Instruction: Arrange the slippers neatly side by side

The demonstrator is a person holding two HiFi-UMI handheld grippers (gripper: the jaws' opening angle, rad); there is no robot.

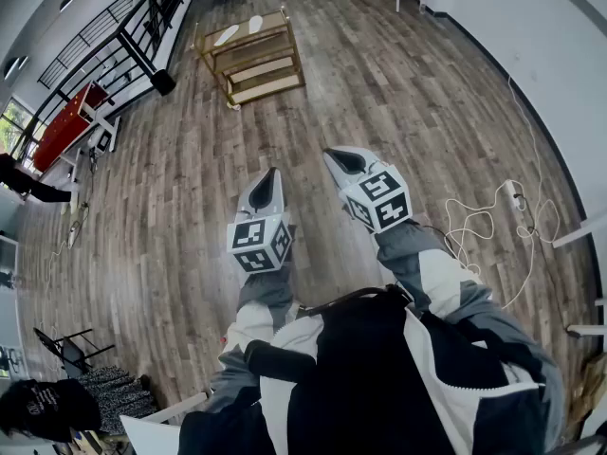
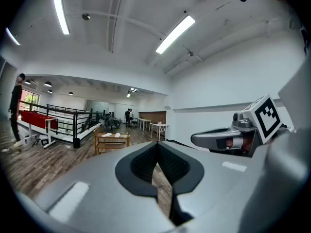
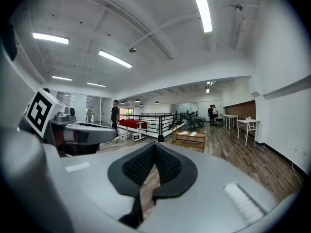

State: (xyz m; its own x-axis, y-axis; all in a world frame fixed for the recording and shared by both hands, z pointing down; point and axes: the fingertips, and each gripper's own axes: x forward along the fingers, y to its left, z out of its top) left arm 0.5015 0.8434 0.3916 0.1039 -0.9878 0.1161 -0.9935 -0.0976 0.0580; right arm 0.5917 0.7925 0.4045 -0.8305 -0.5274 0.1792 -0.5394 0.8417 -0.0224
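Note:
Two white slippers [image 1: 226,34] [image 1: 255,24] lie apart on the top of a low wooden rack [image 1: 254,71] far ahead on the wood floor. In the left gripper view the slippers [image 2: 107,135] are small on the rack [image 2: 112,142]; in the right gripper view they [image 3: 193,134] lie on the rack [image 3: 190,140]. My left gripper [image 1: 272,174] and right gripper [image 1: 332,155] are held side by side, near level, well short of the rack. Both are shut with nothing between the jaws [image 2: 157,145] [image 3: 154,146]. Each gripper view shows the other gripper [image 2: 226,140] [image 3: 80,131] beside it.
A black railing [image 1: 123,36] and a red table [image 1: 64,126] stand at the left. A white wall and a white cable [image 1: 493,221] on the floor are at the right. White tables [image 3: 243,125] and people [image 3: 212,113] stand far back. A folding chair [image 1: 66,349] is at the lower left.

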